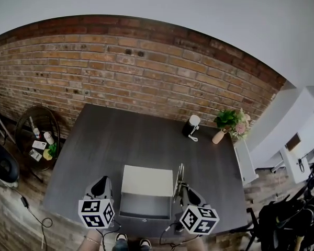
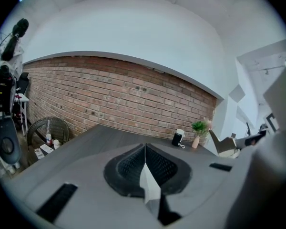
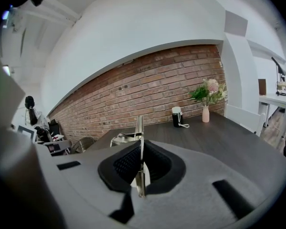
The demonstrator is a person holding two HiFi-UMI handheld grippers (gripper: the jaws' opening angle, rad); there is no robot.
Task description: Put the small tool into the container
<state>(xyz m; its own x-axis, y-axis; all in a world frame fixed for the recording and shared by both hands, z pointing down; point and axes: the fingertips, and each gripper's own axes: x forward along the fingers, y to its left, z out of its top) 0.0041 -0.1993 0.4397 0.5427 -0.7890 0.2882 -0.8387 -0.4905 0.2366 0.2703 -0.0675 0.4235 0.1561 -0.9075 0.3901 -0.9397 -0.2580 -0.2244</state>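
My right gripper (image 1: pixel 185 192) is clamped shut on the foot of the thin metal tool (image 1: pixel 179 177), which stands upright beside the box (image 1: pixel 146 181) at the tabletop's near edge and looks light, stiff and slippery, while my left gripper (image 1: pixel 101 186) is closed and empty.

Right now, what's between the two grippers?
The white container, on the table between the left gripper and the right gripper, which holds the small tool; the head view shows it.
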